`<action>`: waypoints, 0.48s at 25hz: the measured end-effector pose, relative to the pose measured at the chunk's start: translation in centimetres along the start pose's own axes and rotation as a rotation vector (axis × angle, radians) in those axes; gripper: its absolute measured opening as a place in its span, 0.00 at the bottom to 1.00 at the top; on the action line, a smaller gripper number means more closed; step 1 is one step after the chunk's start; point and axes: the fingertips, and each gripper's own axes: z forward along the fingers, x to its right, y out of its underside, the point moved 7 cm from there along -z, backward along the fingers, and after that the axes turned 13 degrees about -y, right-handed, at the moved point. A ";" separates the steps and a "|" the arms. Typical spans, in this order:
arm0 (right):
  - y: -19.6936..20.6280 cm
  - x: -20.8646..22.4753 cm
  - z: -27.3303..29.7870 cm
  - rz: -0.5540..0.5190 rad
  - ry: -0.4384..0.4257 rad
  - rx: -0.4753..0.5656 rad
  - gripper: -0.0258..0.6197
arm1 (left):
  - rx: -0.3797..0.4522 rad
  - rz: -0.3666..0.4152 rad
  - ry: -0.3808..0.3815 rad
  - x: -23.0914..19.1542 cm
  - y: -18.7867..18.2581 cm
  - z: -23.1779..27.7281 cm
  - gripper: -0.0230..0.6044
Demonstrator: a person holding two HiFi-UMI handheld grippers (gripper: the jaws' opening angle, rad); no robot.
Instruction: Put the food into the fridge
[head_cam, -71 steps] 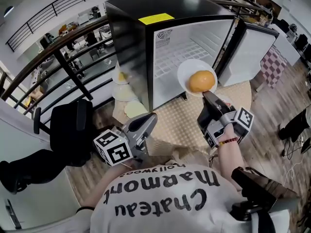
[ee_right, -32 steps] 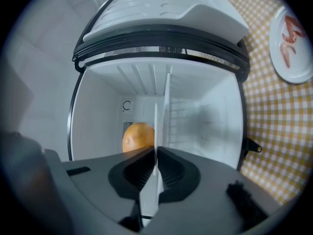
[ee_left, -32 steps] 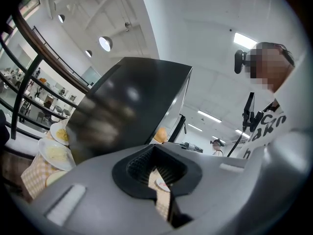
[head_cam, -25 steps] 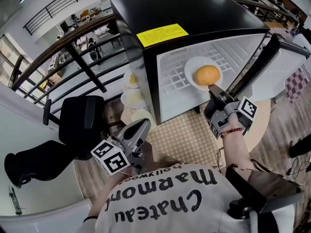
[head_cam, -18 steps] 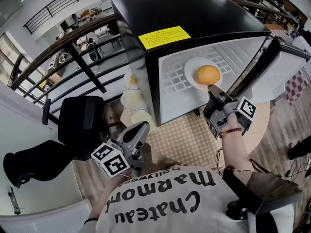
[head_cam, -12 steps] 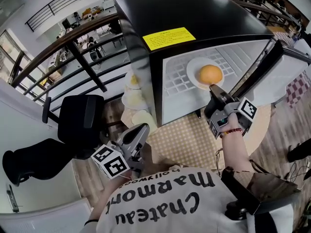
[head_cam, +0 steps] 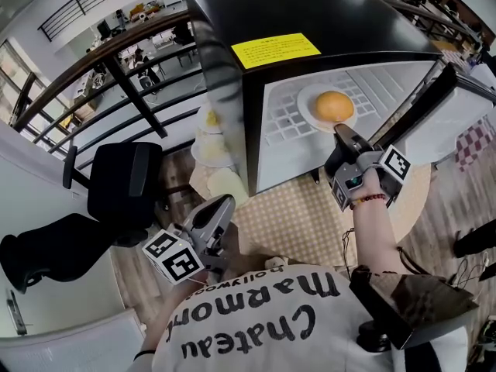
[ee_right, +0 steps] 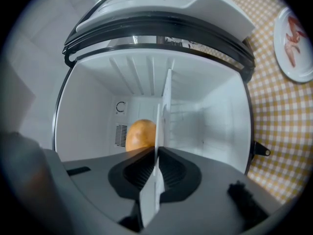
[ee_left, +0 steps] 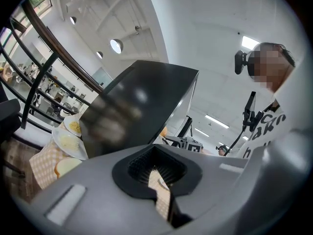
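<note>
Plate point(head_cam: 308, 104), pushed deeper, is sitting clamped in the right gripper point(head_cam: 342, 133), food point(head_cam: 335, 105) straight ahead inside the fridge point(head_cam: 263, 10); left gripper point(head_cam: 223, 203) is idling closed.

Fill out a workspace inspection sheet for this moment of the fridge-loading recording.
Surface: round table under a checked cloth, carrying the mini fridge, its door open.
Job's things: white plate with a golden bun, inside the fridge opening.
Clutter: several plates of food left of the fridge; a side plate with pink food on the cloth.
Grippers: right hand-held gripper shut on the white plate's rim; left hand-held gripper shut, empty, held low.
Cables: thin lead beside the right forearm, ends unclear.
Surroundings: black office chair, railing, wood floor.
</note>
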 end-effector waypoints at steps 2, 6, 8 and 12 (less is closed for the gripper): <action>0.0 -0.1 0.3 -0.006 0.008 0.005 0.08 | 0.003 -0.001 -0.003 -0.1 0.0 -0.1 0.04; 0.0 -0.3 0.9 -0.013 0.012 0.013 0.08 | 0.010 -0.001 -0.015 -0.2 -0.2 -0.5 0.04; 0.0 -0.5 1.2 -0.015 0.013 0.016 0.08 | 0.012 -0.001 -0.020 -0.3 -0.3 -0.7 0.04; 0.0 -0.6 1.6 -0.019 0.021 0.028 0.08 | 0.019 0.001 -0.030 -0.2 -0.3 -1.3 0.04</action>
